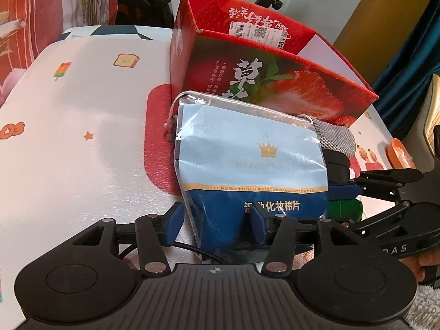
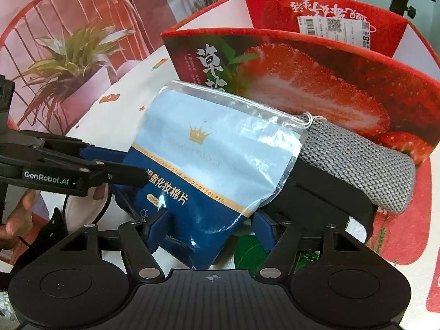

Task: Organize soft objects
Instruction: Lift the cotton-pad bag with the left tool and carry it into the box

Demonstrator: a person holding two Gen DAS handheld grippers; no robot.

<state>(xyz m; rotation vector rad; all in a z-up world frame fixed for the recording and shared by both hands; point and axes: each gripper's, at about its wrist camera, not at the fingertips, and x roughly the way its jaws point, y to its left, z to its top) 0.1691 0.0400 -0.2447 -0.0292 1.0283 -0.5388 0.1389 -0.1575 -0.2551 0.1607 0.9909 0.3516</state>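
Item: cotton pad pouch [image 1: 247, 162], blue and pale blue plastic with a gold crown and a drawstring at its top. It leans upright against the front wall of the strawberry box [image 1: 275, 82], its top edge touching that wall, its bottom end toward the cameras.

Item: strawberry box, red printed cardboard, open at the top, a white barcode label [image 1: 258, 31] on its far inner wall. It stands on the counter [image 1: 68, 137], which carries a white cover printed with small cartoon figures and a red patch just before the box.

Item: grey knitted piece [image 2: 363, 165], with a black part below it, lying in front of the box, touching the pouch's right side.

Item: green object [image 1: 345, 210], in front of the box to the right of the pouch, partly hidden; its kind cannot be told.

Left tool [image 1: 217, 224]: jaws apart, one blue pad clear of the pouch's left edge, the other in front of its lower face; no squeeze shows.

Right tool [image 2: 213, 229]: jaws apart, astride the pouch's lower corner; whether its pads press the pouch cannot be told.

A person's hand [image 2: 16, 220] holds the left tool's handle.
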